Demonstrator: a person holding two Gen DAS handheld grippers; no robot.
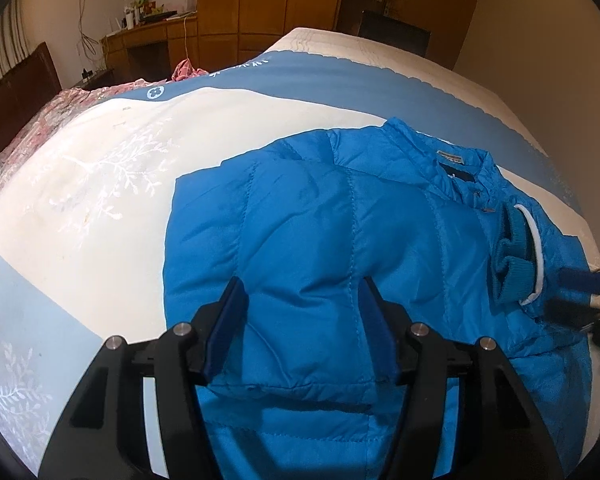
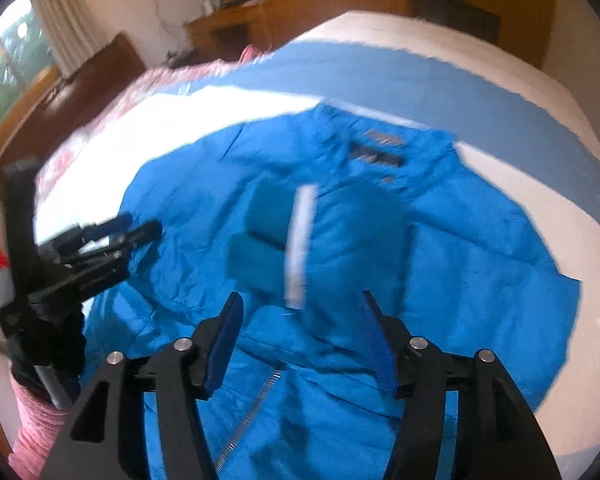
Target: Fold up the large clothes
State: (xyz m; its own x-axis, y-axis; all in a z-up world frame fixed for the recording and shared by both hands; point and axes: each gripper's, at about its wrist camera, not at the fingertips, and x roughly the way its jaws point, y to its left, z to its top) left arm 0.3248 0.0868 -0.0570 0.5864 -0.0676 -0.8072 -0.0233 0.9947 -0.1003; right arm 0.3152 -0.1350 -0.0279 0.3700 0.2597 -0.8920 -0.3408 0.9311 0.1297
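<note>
Jacket (image 1: 340,248), bright blue and quilted, is lying spread on the bed (image 1: 100,208), filling the centre and right of your left wrist view. Your left gripper (image 1: 300,300) is hovering over its lower panel, jaws standing wide apart and gripping nothing. Further right, the folded sleeve cuff (image 1: 508,264) is resting on the jacket. Your right gripper (image 2: 300,312) is likewise gaping wide, holding nothing, above the zipper (image 2: 252,412).
</note>
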